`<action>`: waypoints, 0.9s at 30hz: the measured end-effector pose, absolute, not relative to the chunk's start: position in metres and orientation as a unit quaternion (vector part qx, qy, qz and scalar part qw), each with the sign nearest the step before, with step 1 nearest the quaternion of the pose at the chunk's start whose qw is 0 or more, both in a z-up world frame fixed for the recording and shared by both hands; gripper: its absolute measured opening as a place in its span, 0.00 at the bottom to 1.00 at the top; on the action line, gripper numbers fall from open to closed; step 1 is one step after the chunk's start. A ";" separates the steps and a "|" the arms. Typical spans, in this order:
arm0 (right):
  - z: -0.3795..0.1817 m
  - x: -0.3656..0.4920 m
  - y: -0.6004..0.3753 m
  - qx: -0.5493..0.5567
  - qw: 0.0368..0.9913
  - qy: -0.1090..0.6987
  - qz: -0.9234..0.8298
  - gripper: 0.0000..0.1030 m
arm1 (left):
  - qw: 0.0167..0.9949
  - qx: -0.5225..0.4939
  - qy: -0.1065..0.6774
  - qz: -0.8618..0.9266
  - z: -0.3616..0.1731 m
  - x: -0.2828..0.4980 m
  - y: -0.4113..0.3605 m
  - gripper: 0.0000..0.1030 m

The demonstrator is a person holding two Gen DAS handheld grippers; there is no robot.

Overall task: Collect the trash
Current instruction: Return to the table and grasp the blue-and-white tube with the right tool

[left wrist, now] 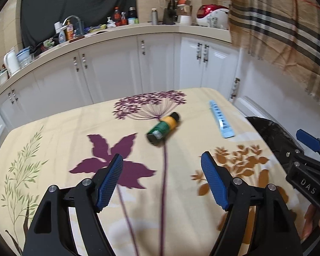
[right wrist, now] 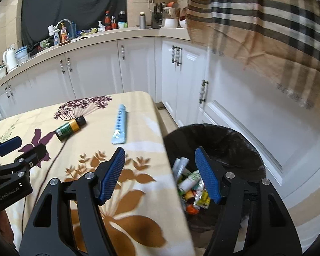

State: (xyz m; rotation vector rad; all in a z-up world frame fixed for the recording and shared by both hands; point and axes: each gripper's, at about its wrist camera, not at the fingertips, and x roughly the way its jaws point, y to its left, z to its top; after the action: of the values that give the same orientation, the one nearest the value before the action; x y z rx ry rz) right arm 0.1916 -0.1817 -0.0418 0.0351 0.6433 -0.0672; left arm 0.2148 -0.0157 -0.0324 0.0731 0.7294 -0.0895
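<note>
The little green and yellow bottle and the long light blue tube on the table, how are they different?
The green and yellow bottle with a black cap is short and round; the light blue tube is long and flat. The bottle is dark green with a yellow band, while the tube is pale blue all over. The bottle lies nearer the purple flowers, the tube nearer the table edge by the black-lined trash bin. Both lie on the flowered tablecloth, untouched.
</note>
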 end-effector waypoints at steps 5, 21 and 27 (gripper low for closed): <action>-0.043 0.209 -0.167 0.017 0.946 0.323 -0.018 0.65 | 0.932 0.032 0.360 -0.031 -0.037 0.221 0.003 0.71; -0.055 0.280 -0.139 -0.014 0.936 0.351 -0.002 0.62 | 0.933 0.033 0.358 -0.023 -0.039 0.266 0.016 0.71; -0.064 0.304 -0.134 -0.013 0.925 0.379 0.009 0.52 | 0.930 0.042 0.364 -0.031 -0.042 0.280 0.009 0.71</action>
State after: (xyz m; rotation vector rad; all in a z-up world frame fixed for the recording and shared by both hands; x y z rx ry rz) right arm 0.3040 -0.1341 -0.0640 -0.0257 0.7785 0.0188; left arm 0.2797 0.0086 -0.0424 0.0862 0.7449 -0.0639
